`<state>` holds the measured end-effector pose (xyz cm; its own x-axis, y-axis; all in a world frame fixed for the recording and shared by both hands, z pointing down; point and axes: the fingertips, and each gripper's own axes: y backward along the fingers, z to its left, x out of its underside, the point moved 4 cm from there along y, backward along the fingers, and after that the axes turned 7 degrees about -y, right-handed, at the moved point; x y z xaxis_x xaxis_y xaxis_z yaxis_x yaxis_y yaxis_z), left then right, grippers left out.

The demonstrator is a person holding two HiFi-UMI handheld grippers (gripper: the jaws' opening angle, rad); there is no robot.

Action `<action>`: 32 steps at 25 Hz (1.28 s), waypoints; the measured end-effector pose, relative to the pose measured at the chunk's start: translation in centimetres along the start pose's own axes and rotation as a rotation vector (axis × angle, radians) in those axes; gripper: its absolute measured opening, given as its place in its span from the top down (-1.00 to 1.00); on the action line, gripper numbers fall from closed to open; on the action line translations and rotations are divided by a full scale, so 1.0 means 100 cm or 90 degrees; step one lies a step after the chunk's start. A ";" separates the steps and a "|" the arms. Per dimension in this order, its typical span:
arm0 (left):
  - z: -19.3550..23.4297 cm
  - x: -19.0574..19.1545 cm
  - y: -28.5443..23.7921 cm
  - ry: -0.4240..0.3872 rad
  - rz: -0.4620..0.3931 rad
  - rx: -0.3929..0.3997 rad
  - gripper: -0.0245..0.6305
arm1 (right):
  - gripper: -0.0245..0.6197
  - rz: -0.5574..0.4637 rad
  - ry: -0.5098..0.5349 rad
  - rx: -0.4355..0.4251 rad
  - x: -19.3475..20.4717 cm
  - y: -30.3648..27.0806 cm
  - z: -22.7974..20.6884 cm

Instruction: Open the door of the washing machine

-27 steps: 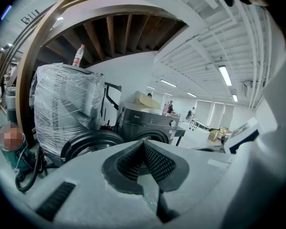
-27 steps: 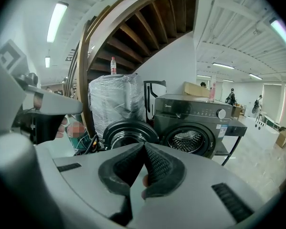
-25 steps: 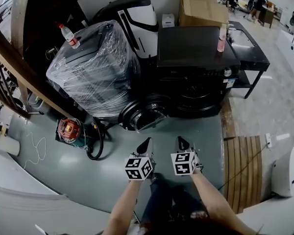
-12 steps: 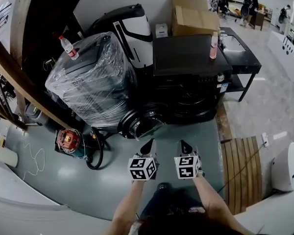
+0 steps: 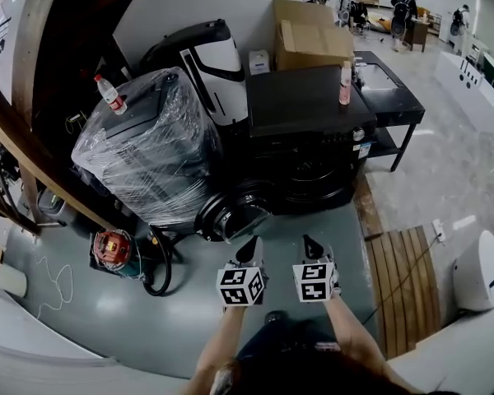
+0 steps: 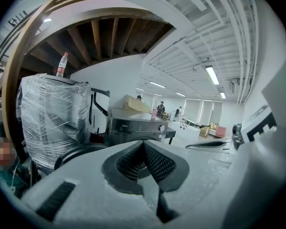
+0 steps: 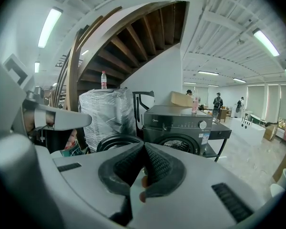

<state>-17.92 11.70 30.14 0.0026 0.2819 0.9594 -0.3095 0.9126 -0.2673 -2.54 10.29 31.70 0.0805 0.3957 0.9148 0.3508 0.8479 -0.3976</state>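
The washing machine (image 5: 309,105) stands on the floor at the far wall, just beside a plastic-wrapped appliance (image 5: 148,155). Its round door (image 5: 230,214) is swung out to the left of the drum mouth, so the opening step looks done. The left gripper (image 5: 253,243) and right gripper (image 5: 308,243) are both closed tight on nothing, apart from the door; at most, a further push wide remains.

The grey floor (image 5: 90,311) is painted. White walls (image 5: 173,2) stand behind, a wooden staircase (image 7: 133,27) rises overhead, and tube lights (image 7: 50,27) shine on the ceiling.
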 end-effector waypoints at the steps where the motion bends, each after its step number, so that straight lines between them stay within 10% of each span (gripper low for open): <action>1: -0.003 -0.001 0.000 0.000 -0.001 0.002 0.89 | 0.92 -0.004 0.000 0.003 -0.003 0.003 -0.002; 32: -0.027 -0.048 -0.007 -0.071 -0.021 0.062 0.89 | 0.92 -0.097 0.027 0.041 -0.055 0.029 -0.021</action>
<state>-15.16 10.49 25.48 -0.0901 0.2117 0.9732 -0.4014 0.8865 -0.2300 0.01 9.86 25.62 0.0708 0.2474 0.9663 0.3019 0.9180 -0.2572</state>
